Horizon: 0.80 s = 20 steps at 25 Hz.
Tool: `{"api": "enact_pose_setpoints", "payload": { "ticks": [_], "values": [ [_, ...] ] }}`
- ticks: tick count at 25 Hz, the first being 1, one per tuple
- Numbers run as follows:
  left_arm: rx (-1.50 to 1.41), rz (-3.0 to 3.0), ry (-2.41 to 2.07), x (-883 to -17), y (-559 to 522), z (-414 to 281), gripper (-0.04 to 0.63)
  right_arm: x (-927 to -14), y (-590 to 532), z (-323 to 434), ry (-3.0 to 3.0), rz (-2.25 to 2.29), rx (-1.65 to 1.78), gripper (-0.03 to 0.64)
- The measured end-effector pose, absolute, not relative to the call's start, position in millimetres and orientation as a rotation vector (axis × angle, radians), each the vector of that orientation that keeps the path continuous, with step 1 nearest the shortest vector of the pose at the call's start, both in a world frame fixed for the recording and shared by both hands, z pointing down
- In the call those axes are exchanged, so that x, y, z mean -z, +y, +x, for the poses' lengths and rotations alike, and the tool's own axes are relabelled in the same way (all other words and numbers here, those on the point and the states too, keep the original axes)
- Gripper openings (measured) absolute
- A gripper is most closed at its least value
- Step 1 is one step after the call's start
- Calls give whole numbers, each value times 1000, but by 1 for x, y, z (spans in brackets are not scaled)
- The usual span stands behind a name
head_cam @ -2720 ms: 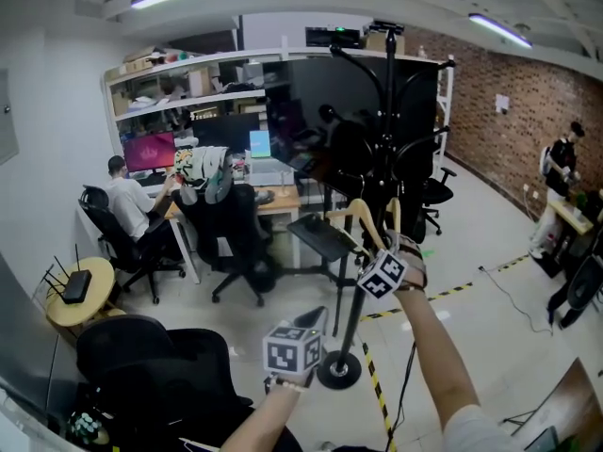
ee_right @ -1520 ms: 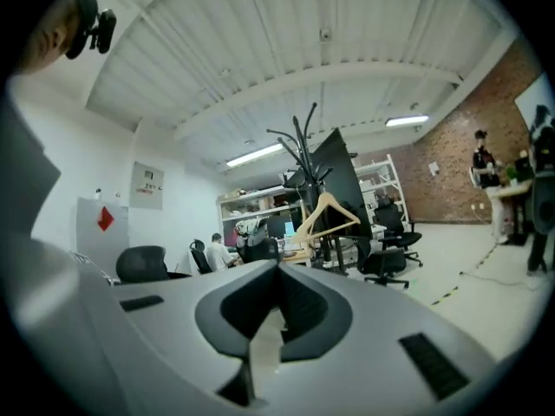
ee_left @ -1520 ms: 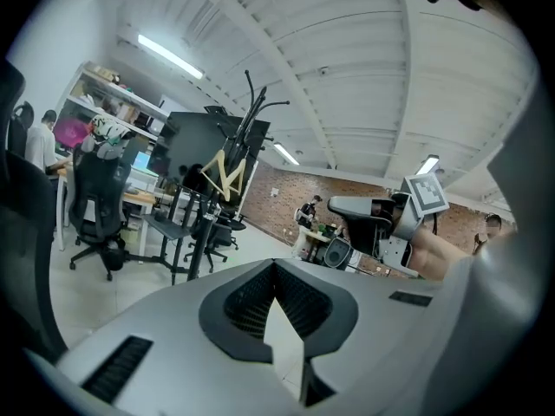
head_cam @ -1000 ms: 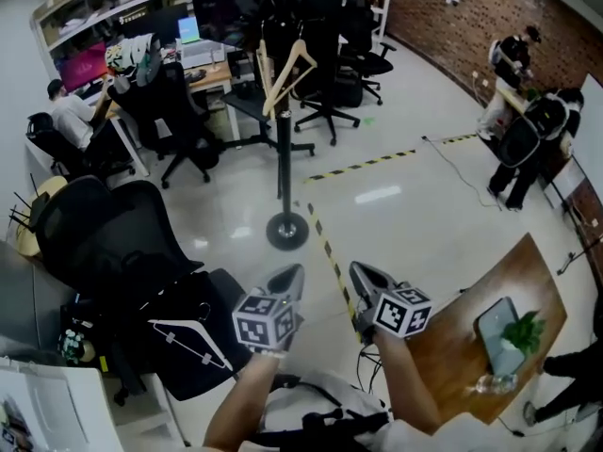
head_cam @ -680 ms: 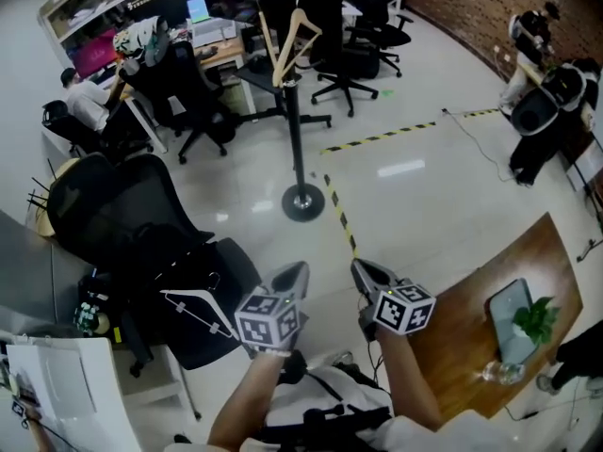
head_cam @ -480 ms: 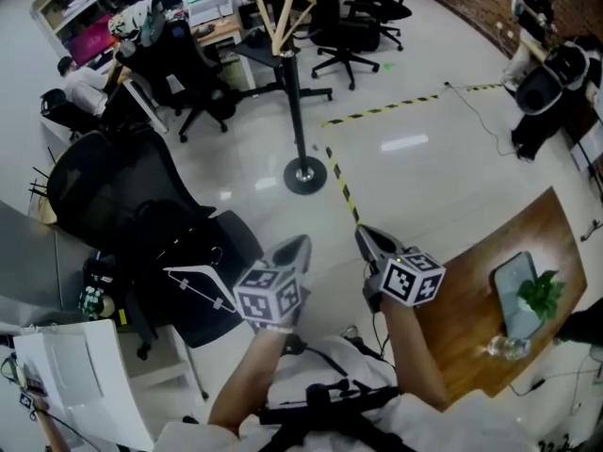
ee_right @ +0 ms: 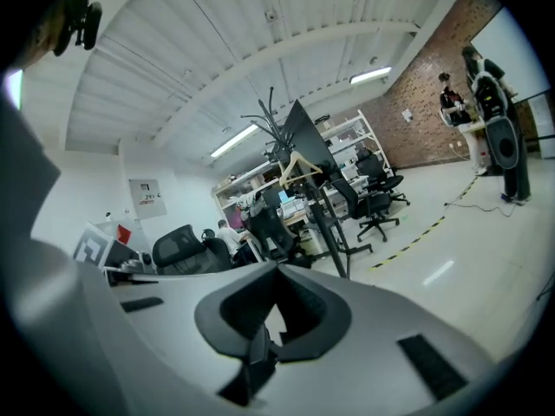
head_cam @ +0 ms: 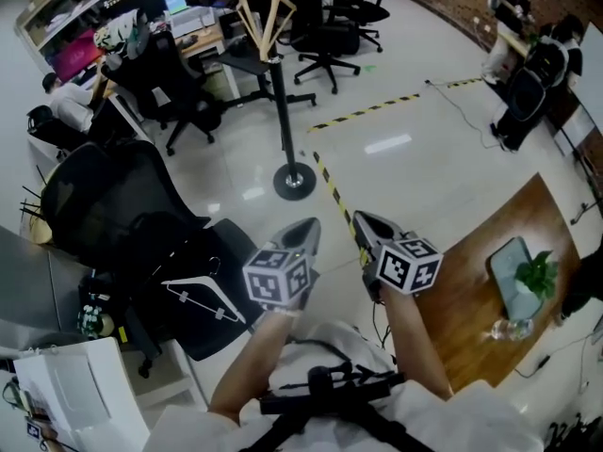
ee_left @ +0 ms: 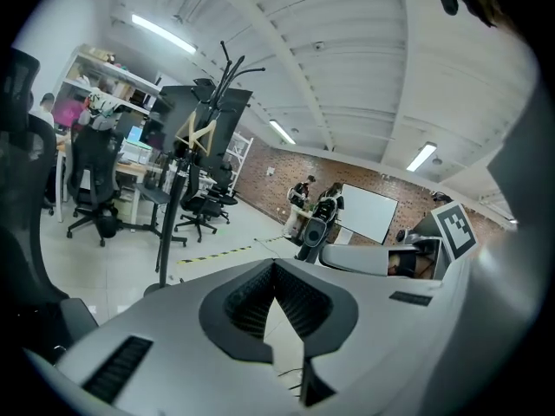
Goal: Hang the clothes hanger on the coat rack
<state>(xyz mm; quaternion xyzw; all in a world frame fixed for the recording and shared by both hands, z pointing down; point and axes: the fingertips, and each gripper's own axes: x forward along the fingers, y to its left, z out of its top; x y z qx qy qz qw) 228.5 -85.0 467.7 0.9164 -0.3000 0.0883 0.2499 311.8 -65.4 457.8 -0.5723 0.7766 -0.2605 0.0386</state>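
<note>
A pale wooden hanger (head_cam: 261, 15) hangs from the top of the black coat rack (head_cam: 281, 92), far from both grippers. It also shows on the coat rack (ee_left: 176, 204) as a hanger (ee_left: 198, 134) in the left gripper view, and as a hanger (ee_right: 299, 165) in the right gripper view. My left gripper (head_cam: 306, 230) and right gripper (head_cam: 362, 222) sit side by side close to my body, pointing toward the rack. Both are shut and hold nothing. In their own views the left gripper (ee_left: 300, 380) and right gripper (ee_right: 260, 364) have their jaws together.
Black office chairs (head_cam: 99, 201) stand at the left, one with a thin white hanger (head_cam: 193, 295) lying on it. A wooden table (head_cam: 471, 290) with a plant is at the right. Yellow-black floor tape (head_cam: 332, 194) runs past the rack's base. People stand at the far right (head_cam: 528, 64).
Earlier my right gripper was up at the rack beside the wooden hanger. Now both grippers are low near my body and the hanger stays on the rack. The head view has shifted a little.
</note>
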Motion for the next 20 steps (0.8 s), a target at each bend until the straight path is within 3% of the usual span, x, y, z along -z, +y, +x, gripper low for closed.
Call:
{"api": "enact_pose_setpoints", "payload": {
  "ticks": [20],
  "values": [
    [-215, 2487, -755, -471, -114, 230, -5, -467, -86, 307, 2339, -1790, 846, 5]
  ]
}}
